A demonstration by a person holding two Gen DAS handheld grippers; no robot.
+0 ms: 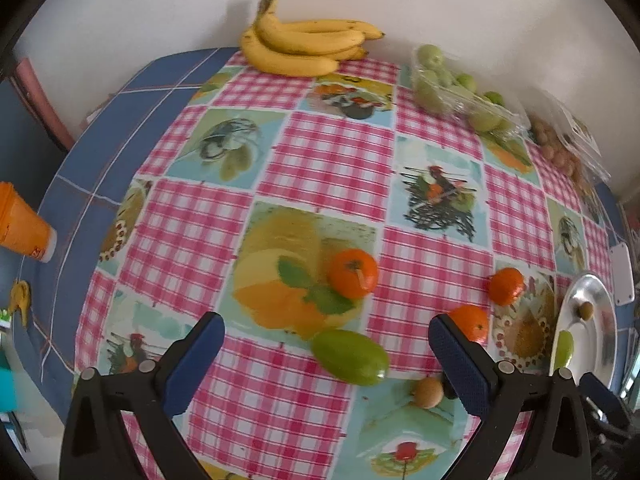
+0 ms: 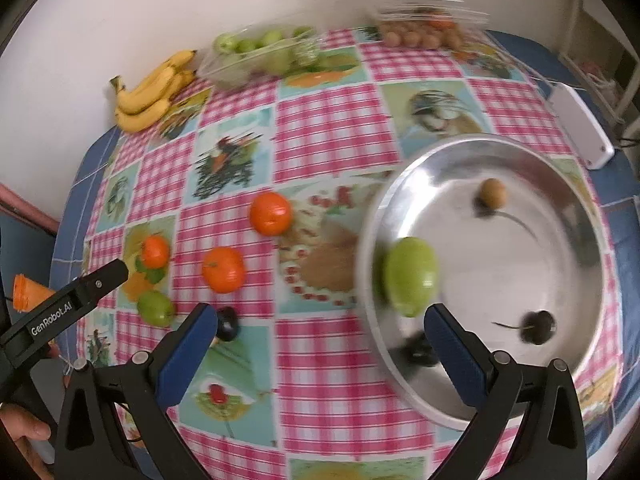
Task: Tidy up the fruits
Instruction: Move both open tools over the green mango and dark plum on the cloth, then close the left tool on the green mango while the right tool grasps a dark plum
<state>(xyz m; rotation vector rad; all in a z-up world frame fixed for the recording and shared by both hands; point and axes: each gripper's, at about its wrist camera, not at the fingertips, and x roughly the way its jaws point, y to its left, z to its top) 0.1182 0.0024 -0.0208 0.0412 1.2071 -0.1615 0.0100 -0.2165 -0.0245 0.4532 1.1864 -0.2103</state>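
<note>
My left claw (image 1: 326, 354) is spread wide and holds nothing. It hangs over the checked tablecloth (image 1: 332, 152), and a green fruit (image 1: 350, 356) lies on the cloth between its fingers, nearer the right one. Just ahead of that sits an orange (image 1: 354, 273) on a printed picture square. Two more oranges lie off to the claw's right: one (image 1: 471, 322) close beside the right finger, another (image 1: 506, 286) a little beyond it. A small brown fruit (image 1: 429, 393) rests just inside the right finger, close under the claw. Far ahead, against the wall, I see a bunch of bananas (image 1: 308, 46) and, to the right of it, a clear tub of green fruit (image 1: 456, 88).

My right claw (image 2: 320, 340) is also wide open and empty. The metal plate (image 2: 560, 380) sits ahead and to its right, with part of the rim between the fingers. In the plate are a green fruit (image 2: 412, 276) just ahead of the right finger, a small brown fruit (image 2: 493, 193) farther back, and a dark cherry with a stem (image 2: 538, 327) out past the right finger. Something dark by the right finger is too blurred for me to name. A dark round fruit (image 2: 227, 323) lies on the cloth just beside the left finger. My left claw's arm (image 2: 64, 304) shows at that view's left edge.
</note>
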